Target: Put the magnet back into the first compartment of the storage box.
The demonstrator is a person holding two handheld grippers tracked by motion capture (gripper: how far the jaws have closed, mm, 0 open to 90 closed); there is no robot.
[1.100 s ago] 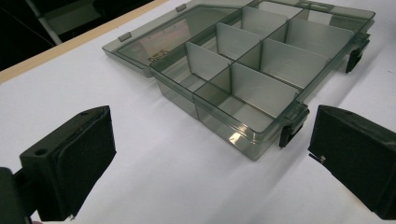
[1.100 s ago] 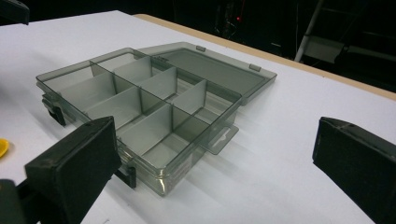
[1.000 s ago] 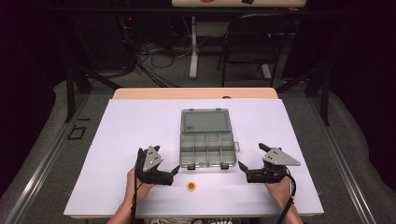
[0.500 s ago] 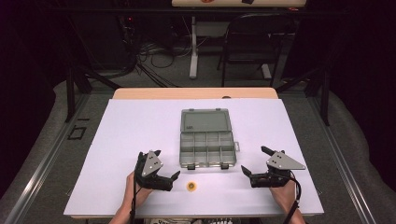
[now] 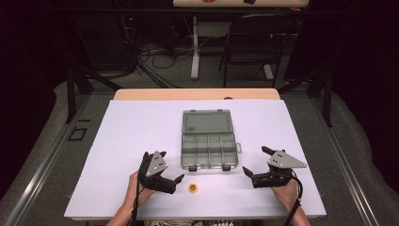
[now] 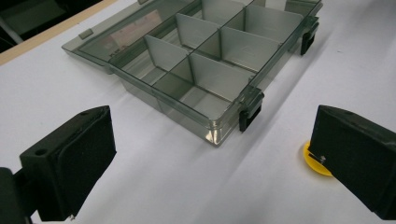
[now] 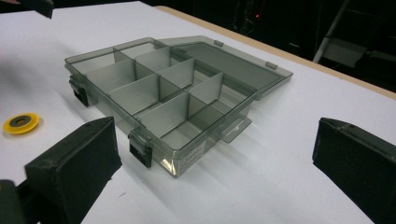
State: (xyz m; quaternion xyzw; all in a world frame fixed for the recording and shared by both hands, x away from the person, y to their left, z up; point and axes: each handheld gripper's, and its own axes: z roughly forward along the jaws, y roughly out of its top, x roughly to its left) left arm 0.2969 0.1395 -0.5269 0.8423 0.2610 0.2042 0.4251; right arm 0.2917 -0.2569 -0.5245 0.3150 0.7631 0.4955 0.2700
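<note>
Both hands rest low near the table's front edge, the left gripper (image 5: 173,181) and right gripper (image 5: 251,176) wide open and empty, flanking the open compartment box (image 5: 208,149) and yellow disc (image 5: 192,188).

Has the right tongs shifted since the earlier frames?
Yes. The right tongs have drawn back toward the table's near edge, farther from the compartment box, which stayed put.

In the left gripper view, the yellow disc (image 6: 315,161) is half hidden behind a black jaw. The far end of the box (image 6: 205,70) is cut off at the top. The label on its lid is too blurry to read.
</note>
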